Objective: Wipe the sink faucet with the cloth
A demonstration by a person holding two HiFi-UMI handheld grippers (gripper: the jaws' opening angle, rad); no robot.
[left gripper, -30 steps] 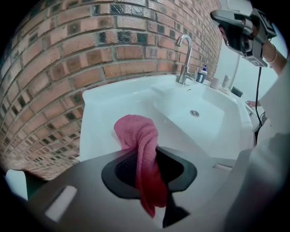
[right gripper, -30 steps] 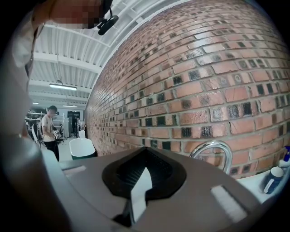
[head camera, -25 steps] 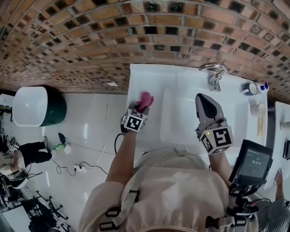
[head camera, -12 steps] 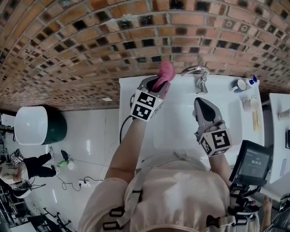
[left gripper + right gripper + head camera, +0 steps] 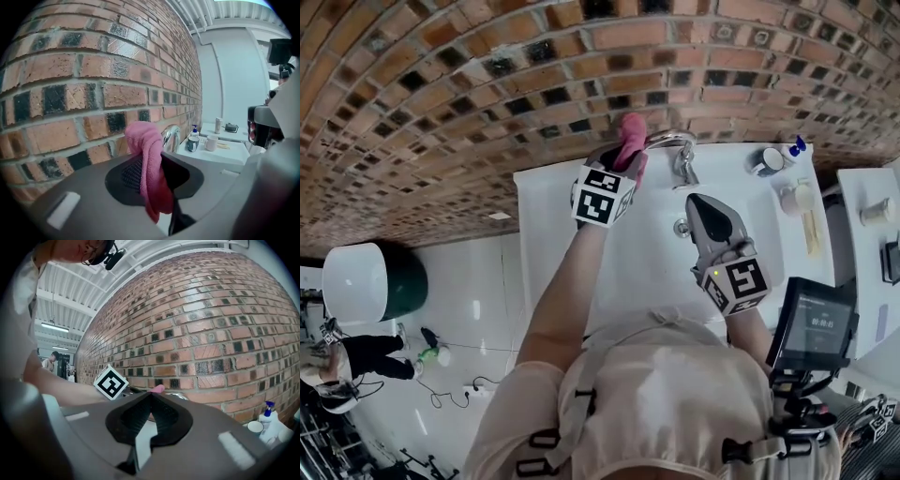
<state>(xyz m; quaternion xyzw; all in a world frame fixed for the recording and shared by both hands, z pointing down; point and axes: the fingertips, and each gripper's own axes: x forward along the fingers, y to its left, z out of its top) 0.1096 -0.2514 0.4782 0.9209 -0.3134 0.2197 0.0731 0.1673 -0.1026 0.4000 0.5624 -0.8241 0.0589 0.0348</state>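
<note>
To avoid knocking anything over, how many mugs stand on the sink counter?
2: a dark mug beside the soap bottle, right of the faucet, and a white mug next to it. None seems hidden.

The left gripper, clamped on the pink cloth, no longer sits low at the sink's left rim. It has risen and travelled to the far right, up against the brick wall. The cloth now hangs just beside the left end of the faucet spout; contact between them cannot be made out. The gripper also points less steeply down than before. The right gripper, its jaws together, has edged toward the far side and now lies nearer the faucet base than a second ago.
</note>
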